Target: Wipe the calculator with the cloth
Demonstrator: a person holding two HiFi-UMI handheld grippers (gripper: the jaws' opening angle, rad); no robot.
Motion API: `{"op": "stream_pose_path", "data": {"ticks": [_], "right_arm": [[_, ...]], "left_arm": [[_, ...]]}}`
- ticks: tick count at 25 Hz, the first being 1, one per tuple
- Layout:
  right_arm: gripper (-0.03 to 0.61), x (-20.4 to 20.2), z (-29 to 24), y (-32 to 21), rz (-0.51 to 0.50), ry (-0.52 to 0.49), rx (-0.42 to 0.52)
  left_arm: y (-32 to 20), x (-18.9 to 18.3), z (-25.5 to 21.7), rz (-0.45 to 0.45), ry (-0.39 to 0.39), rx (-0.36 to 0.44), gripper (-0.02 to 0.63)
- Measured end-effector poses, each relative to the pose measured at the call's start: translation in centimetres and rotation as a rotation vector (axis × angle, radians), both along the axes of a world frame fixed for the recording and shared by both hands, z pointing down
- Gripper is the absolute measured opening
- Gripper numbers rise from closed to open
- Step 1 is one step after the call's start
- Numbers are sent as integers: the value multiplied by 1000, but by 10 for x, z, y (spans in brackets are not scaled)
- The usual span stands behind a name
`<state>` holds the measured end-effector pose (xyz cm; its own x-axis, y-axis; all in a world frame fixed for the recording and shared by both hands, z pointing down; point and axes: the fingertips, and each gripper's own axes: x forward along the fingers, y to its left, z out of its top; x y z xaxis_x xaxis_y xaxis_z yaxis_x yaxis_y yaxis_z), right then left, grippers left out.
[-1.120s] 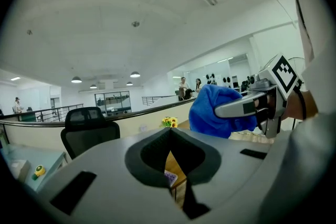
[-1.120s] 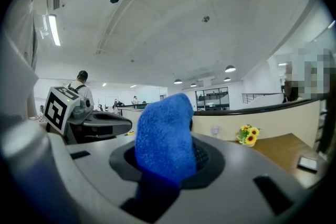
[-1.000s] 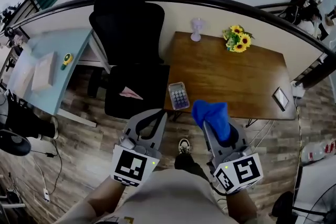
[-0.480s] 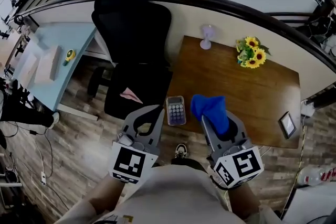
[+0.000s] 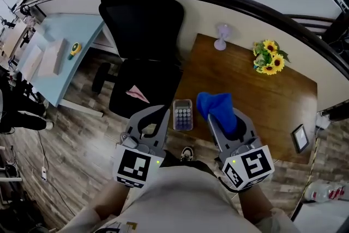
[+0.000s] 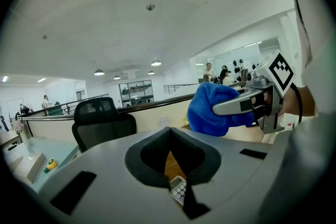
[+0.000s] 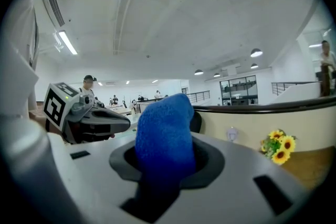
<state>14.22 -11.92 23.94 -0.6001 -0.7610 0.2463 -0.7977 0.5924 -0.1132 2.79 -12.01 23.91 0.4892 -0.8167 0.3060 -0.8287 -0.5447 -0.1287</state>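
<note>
Fingers of the right gripper [image 5: 224,120] are closed on the blue cloth [image 5: 216,105], which bunches up and forward out of them. Judged so held to offer a padded face for wiping. The left gripper [image 5: 159,114] is empty, its fingers meeting at the tips, and is judged kept free to steady the work. Both are held close to the person's body. The calculator [image 5: 182,114] lies flat, keys up, at the near left corner of the wooden table [image 5: 262,98]. It sits between the two grippers, just beyond the left fingertips, and is touched by neither. The cloth hangs to its right, not on it. Wiping not yet begun. Beyond stand a black office chair [image 5: 143,24] and sunflowers [image 5: 268,60].
</note>
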Motion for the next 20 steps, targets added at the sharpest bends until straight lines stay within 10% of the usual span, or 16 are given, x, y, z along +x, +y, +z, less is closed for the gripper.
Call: {"op": "stream_pose_path", "data": {"ticks": [20], "right_arm": [[134, -31, 31, -5, 99, 46, -96]], "left_arm": [[-11, -38, 27, 78, -4, -90, 2]]}}
